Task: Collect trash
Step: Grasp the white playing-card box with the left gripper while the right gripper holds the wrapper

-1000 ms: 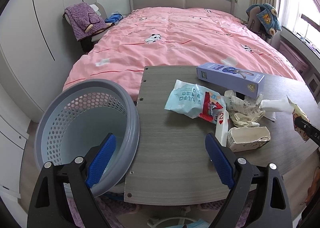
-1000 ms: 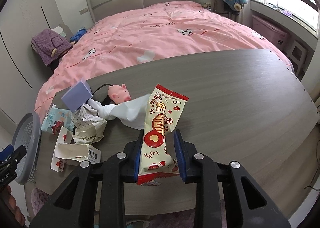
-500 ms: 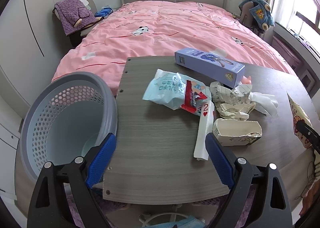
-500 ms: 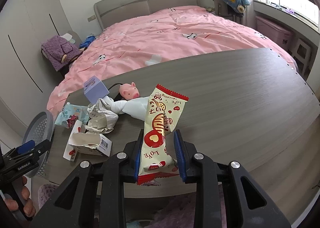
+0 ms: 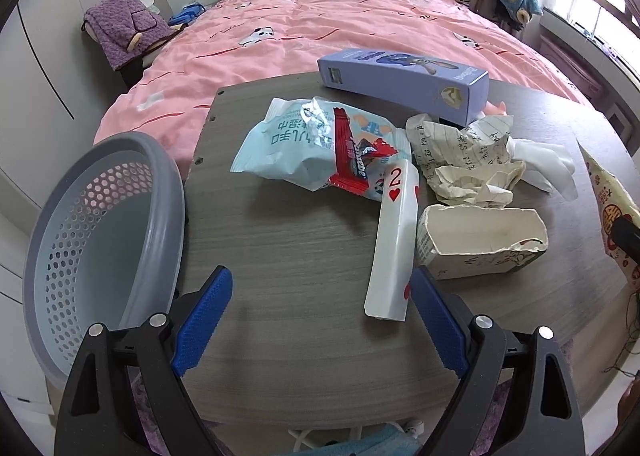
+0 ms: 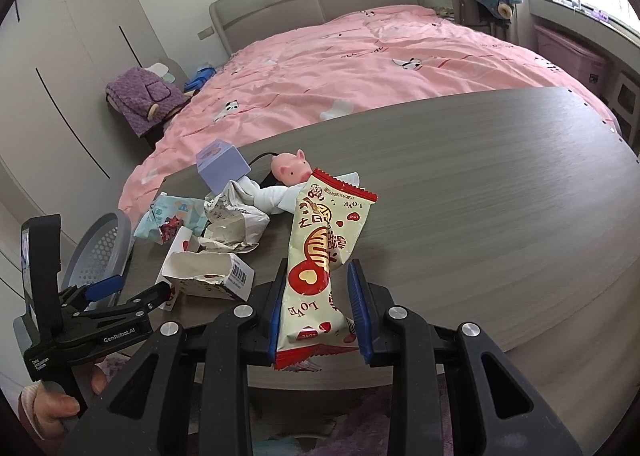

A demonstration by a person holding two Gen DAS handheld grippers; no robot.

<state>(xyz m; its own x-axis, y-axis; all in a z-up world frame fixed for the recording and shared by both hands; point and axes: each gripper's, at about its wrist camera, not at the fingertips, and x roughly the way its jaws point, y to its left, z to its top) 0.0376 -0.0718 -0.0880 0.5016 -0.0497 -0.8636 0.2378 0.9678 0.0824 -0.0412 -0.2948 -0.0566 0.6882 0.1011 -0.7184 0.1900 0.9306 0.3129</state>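
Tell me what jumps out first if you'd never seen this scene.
The cream-and-red snack wrapper clamped upright in the right gripper. Then the trash heap on the grey table's left end, with the open left gripper above it and the perforated grey basket at the table's edge.

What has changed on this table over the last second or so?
The left gripper has come down closer to the table, its open jaws now near the playing-card box. Nothing was picked up or let go. The right gripper stays shut on the snack wrapper, and the trash pile and basket have not moved.
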